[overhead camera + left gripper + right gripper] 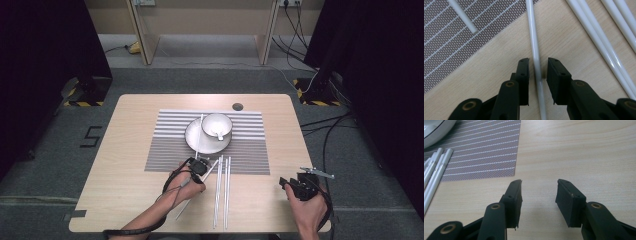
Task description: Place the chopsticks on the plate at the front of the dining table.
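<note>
My left gripper (199, 166) (537, 61) points down at a white chopstick (182, 210) (532, 30) that lies aslant on the wood by the placemat's near edge. Its jaws stand on either side of the stick with a small gap on the right side, so it is open. Another white chopstick (199, 137) (464, 18) leans on the white plate (192, 137). Several more white chopsticks (222, 190) (599, 42) (435, 170) lie side by side to the right. My right gripper (287, 182) (539, 182) rests open over bare wood at the near right, nothing between its jaws.
A white bowl (216, 125) with a spoon (219, 134) in it sits on the plate, on a striped grey placemat (250, 150) (486, 152) (449, 50). The wooden table (125, 175) has a round dark hole (238, 106) at the back. Cables run over the floor on the right.
</note>
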A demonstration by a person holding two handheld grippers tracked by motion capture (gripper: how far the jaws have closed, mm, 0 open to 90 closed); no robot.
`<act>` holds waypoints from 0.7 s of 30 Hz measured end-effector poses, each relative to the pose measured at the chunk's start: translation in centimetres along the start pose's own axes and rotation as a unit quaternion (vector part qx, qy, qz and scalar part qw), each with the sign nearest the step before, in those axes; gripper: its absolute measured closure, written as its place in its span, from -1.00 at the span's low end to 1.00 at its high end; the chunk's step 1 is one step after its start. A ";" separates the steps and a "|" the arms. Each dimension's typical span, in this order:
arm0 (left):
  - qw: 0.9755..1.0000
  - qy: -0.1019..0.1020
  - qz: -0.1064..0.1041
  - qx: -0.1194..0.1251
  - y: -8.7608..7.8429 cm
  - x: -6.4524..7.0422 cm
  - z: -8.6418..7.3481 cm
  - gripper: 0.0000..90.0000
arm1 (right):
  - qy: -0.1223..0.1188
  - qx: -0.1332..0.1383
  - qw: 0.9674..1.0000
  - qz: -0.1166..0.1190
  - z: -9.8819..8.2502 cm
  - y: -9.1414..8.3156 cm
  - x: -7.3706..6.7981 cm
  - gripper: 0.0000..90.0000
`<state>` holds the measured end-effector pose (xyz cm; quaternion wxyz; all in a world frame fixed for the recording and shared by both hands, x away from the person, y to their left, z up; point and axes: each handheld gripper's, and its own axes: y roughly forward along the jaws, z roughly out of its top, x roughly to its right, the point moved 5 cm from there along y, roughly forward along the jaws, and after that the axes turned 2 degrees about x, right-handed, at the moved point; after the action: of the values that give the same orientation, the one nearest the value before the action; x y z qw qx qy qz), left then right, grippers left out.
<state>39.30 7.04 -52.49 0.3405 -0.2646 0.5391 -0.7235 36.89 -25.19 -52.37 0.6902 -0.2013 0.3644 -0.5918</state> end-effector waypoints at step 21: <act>1.000 0.001 -0.002 -0.028 0.1 -0.2 0.5 0.72 | 0.002 -0.007 1.000 0.002 -0.1 0.1 0.0 0.23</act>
<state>39.81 6.89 -52.42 0.3306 -0.2747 0.5592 -0.7090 36.89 -25.19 -52.50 0.6897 -0.2038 0.3701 -0.5881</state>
